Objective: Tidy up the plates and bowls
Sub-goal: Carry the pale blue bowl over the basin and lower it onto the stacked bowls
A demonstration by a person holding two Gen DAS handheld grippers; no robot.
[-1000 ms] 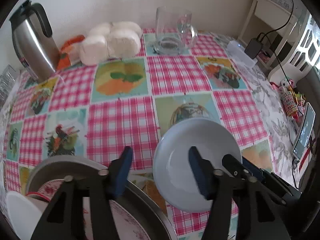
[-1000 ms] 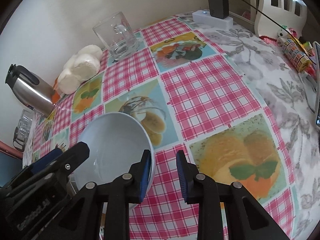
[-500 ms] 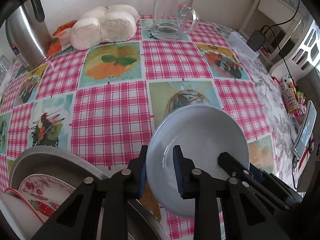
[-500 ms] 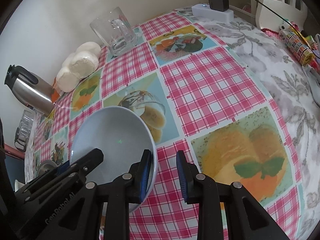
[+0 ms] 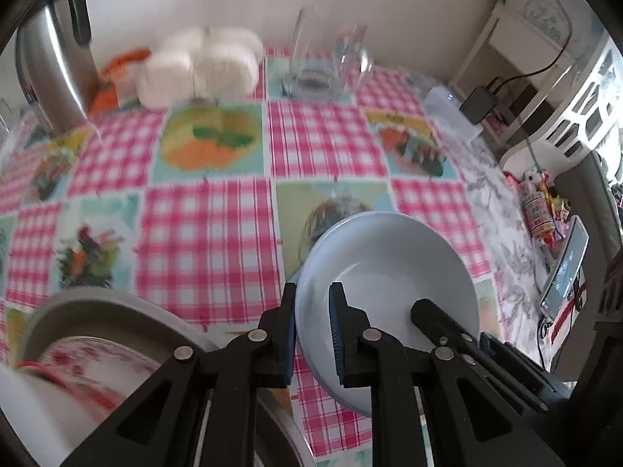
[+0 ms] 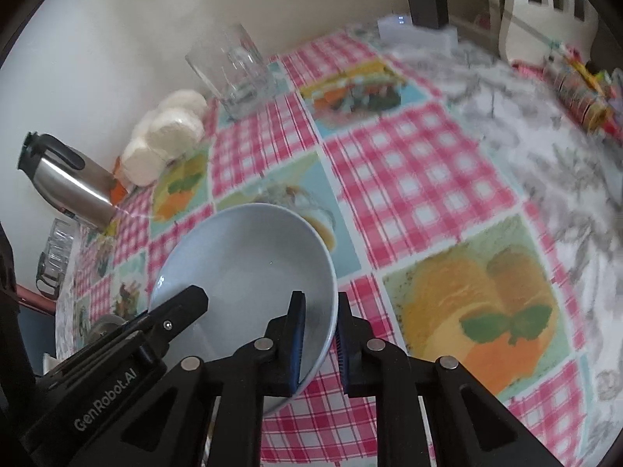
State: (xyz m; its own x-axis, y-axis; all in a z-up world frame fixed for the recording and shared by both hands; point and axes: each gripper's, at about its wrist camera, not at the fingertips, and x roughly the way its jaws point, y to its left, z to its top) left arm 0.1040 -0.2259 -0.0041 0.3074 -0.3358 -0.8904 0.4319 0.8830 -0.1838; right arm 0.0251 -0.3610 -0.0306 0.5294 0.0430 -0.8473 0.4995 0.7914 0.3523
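While both claws pinch opposite sides of the one pale blue bowl, the step in hand looks like a two-handed carry or a hand-over of it: the left gripper is clamped over the rim at about 8 o'clock of the bowl in its own view, one blue pad inside and one outside, and the right gripper is likewise closed on the rim at roughly 5 o'clock in the right wrist view. The bowl sits tilted, seemingly raised off the checked tablecloth, just beside the grey tray at 7 o'clock of the left view. That tray holds one flowered plate and a white dish, blurred, so there may be more. I judge the next move calls for one claw to let go while the other keeps the rim steady, then a gentle lowering towards the tray. Also counted: one steel kettle, one glass mug
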